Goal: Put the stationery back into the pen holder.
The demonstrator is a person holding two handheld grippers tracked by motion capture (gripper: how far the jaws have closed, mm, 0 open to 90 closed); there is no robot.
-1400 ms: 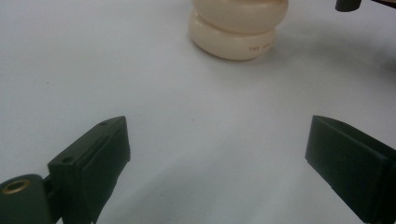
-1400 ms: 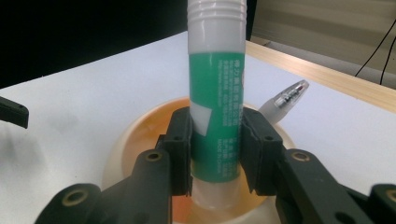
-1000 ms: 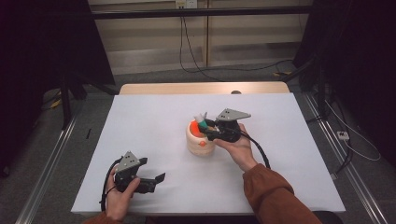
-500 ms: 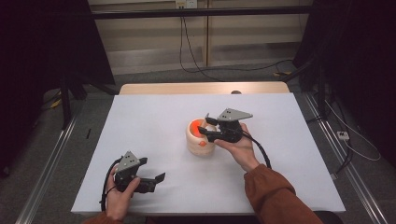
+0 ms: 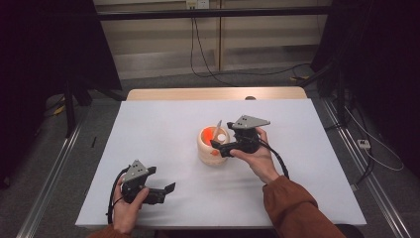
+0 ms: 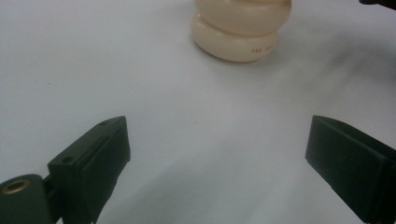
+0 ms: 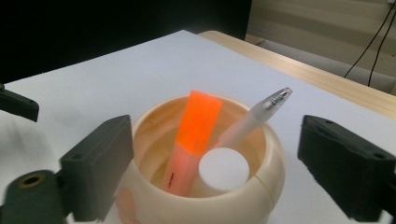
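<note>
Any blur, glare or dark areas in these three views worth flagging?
High view: room around the white table is very dark, table evenly lit. Left gripper view: cream holder slightly soft, cropped at top. Right gripper view: near jaws blurred, orange highlighter sharper and glowing.

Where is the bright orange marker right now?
The orange marker stands inside the cream pot near the middle of the white table, beside a clear pen, just in front of the open right gripper.

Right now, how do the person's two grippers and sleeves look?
Both the left gripper and the right gripper are black, with blocky jaws, a grey three-cornered plate on top and a trailing black cable. The right forearm wears a rust-brown sleeve.
</note>
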